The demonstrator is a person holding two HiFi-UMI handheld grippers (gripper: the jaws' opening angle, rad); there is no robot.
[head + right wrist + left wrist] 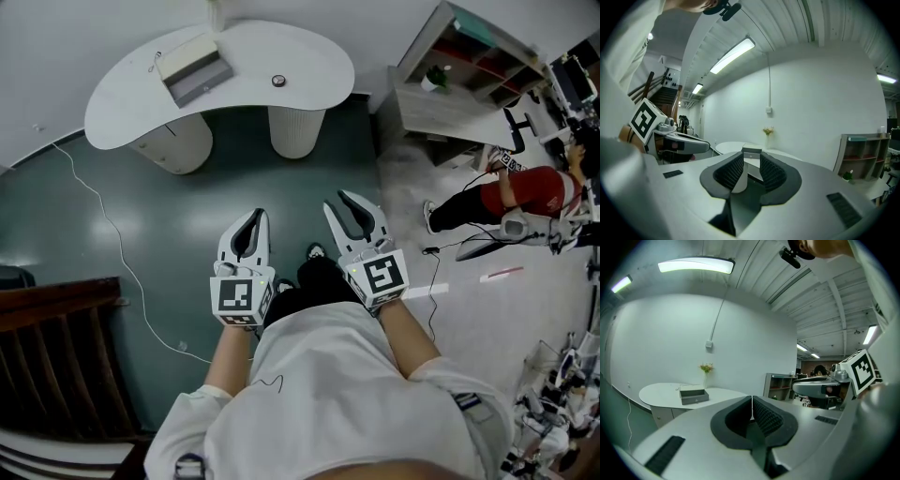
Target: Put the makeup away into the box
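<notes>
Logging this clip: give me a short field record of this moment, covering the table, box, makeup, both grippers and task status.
table: white kidney-shaped table, ahead of the person across the dark green floor
box: grey rectangular box on the table's left part in the head view
makeup: small dark round item on the table, right of the box and apart from it; too small to identify
left gripper: jaws together, empty
right gripper: jaws apart, nothing between them
task status: not begun; both grippers short of the table

Bare dark floor (187,206) lies open up to the white tabletop (309,52). On the tabletop the box (194,70) and a small round item (278,81) stand well apart, with clear surface between them. A cable (118,246) crosses the floor at left. A shelf unit (478,66) flanks the right.
</notes>
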